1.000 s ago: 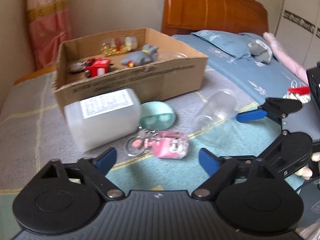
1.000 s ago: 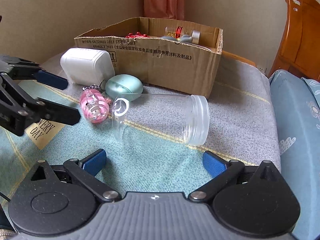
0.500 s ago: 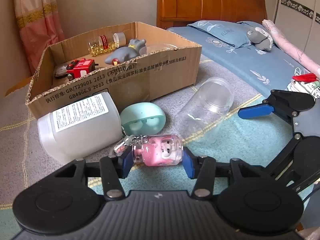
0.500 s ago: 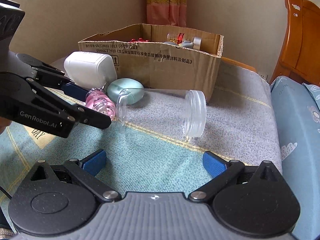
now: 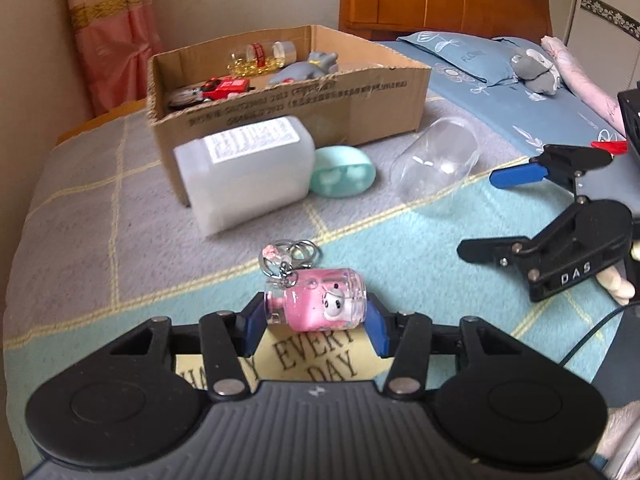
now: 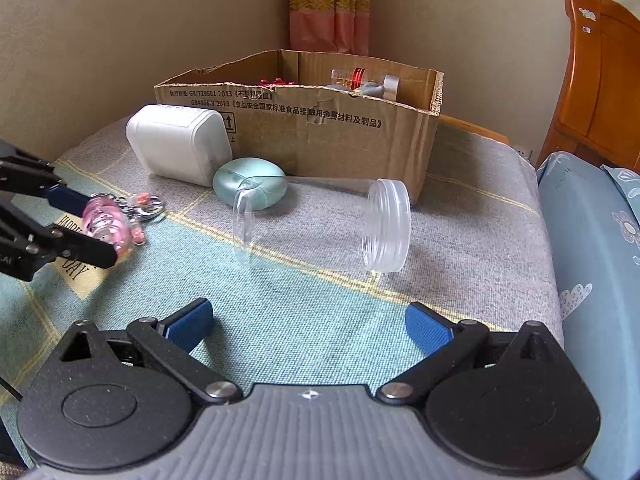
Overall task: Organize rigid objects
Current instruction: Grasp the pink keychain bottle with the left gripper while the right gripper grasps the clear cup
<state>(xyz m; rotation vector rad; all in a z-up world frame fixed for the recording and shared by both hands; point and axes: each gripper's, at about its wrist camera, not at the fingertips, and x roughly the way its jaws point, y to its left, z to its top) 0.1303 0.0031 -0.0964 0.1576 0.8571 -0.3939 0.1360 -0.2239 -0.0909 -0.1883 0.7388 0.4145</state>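
Left tongs point(image 5: 316, 322) clamp pink keychain bottle point(image 5: 318, 300) across its ends, centre frame; light, rigid, slippery; right tongs point(image 6: 308, 322) spread wide, empty.

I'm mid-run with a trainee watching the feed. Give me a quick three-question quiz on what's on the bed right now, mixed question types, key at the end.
1. True or false: the left gripper has its jaws shut on the pink keychain.
2. Multiple choice: the clear jar is
A. upright inside the cardboard box
B. lying on its side on the blanket
C. held by the right gripper
3. Fill in: the object lying between the white container and the clear jar is the mint-green ____.

Key:
1. True.
2. B; the right gripper's jaws are open and hold nothing.
3. Case, an oval one, closed.
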